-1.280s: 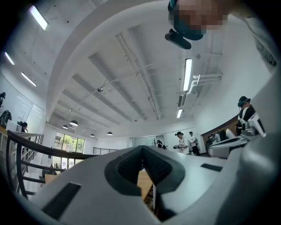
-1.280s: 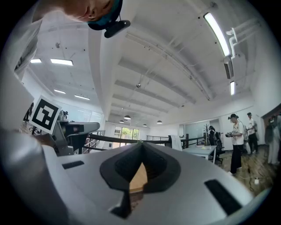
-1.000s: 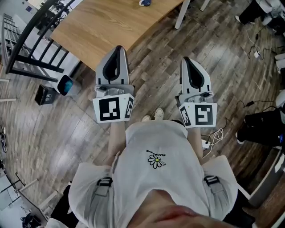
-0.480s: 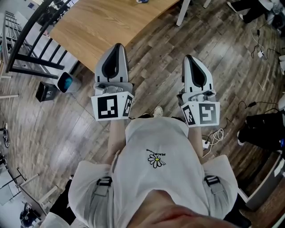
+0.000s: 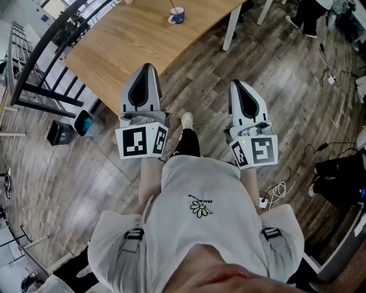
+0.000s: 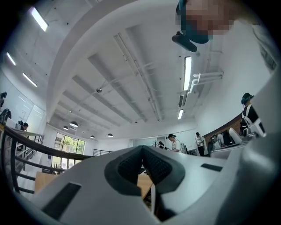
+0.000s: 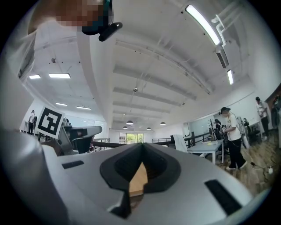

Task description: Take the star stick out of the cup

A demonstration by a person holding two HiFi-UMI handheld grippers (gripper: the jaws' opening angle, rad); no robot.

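A small blue and white cup stands on the far part of the wooden table, and a thin stick rises from it; its star is too small to make out. My left gripper and right gripper are held side by side in front of my chest, over the floor and short of the table's near edge, far from the cup. Both point forward with jaws together and nothing between them. The left gripper view shows the left gripper pointing up toward the ceiling. The right gripper does the same in its own view.
A black railing runs along the left. A small bin and a black box sit on the wood floor at the left. The table's white leg stands ahead on the right. Cables lie on the floor at the right. People stand in the background.
The view has advanced toward the table: the cup has come into sight at the top and a foot has stepped forward between the grippers. Both grippers stayed shut.
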